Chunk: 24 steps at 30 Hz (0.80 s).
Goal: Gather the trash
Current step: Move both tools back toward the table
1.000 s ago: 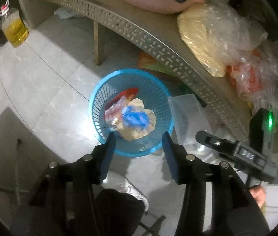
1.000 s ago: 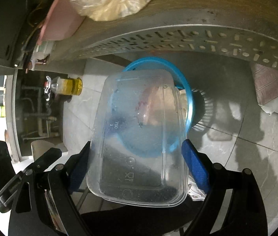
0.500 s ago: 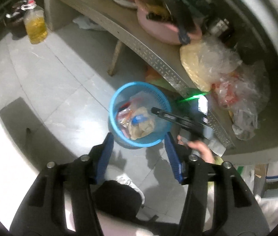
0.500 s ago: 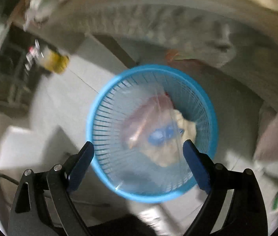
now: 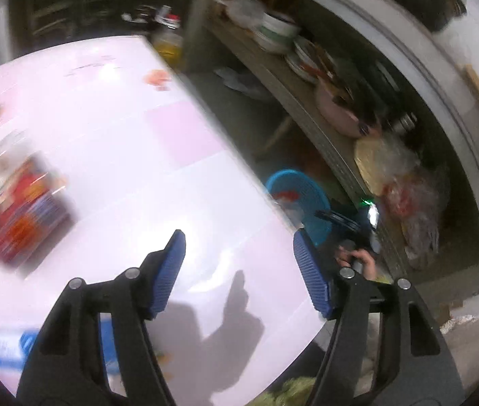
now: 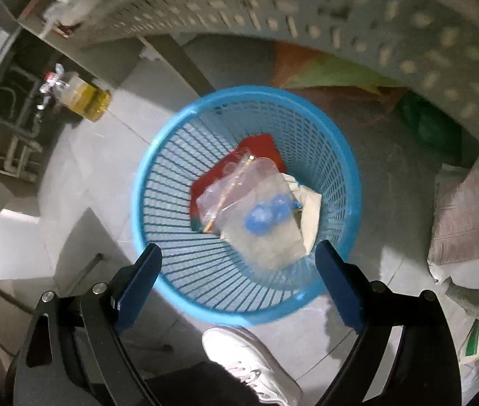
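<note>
Risk, left side: blurred red packet (image 5: 19, 209) on the white surface (image 5: 178, 182) easily misjudged (view smeared); a hasty grab likely to knock it rather than take it.
Risk, right side: right tongs (image 6: 236, 284) low over the blue basket (image 6: 158, 155); a careless swing could catch the rim and tip it toward the white shoe (image 6: 249, 362).
Left tongs (image 5: 237, 272): open, nothing between the blue pads, jaws just been widening; over the white surface.
Right tongs: spread wide, empty, directly above the basket.
Trash: already in the basket; more seemingly on the surface.
Basket contents: clear plastic tub (image 6: 259, 216), red sheet (image 6: 236, 162), pale paper (image 6: 308, 209), something blue beneath the tub.
Basket position: on the tiled floor, just beside the perforated shelf (image 6: 341, 13).
Oil jug (image 6: 83, 98): yellow liquid inside, well apart from the basket.
</note>
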### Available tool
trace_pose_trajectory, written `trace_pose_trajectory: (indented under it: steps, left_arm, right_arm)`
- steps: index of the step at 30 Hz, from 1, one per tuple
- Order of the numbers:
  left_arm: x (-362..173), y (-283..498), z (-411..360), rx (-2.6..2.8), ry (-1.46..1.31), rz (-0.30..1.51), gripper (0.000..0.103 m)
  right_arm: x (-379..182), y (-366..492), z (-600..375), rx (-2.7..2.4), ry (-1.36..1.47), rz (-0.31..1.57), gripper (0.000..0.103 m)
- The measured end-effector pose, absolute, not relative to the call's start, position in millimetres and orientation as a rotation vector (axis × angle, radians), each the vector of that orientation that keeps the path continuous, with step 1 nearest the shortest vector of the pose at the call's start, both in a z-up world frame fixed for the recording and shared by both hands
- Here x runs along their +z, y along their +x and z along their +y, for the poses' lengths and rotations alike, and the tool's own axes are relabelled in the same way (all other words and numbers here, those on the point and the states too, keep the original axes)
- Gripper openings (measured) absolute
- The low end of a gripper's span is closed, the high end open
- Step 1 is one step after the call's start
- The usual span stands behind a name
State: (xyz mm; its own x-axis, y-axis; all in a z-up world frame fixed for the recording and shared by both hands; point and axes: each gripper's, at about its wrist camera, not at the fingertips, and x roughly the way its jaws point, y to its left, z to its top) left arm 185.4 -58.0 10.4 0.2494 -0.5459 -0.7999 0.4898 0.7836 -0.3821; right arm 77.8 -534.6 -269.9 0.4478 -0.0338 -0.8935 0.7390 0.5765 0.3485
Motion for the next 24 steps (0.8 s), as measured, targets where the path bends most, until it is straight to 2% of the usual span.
trace_pose_trajectory:
  steps: [10, 19, 24]
  left_arm:
    - [4, 136, 58, -0.522, -0.146, 1.087, 0.065]
    - [6, 118, 96, -0.470, -0.159, 1.002, 0.069]
    - [3, 115, 114, -0.443, -0.198, 0.965, 0.069]
  right_arm:
    - [-167, 75, -478, -0.382, 0.692, 0.846, 0.089]
    - [-65, 113, -395, -0.086, 0.546, 0.716, 0.089]
    - [-39, 133, -328, 0.109, 0.433, 0.741, 0.089]
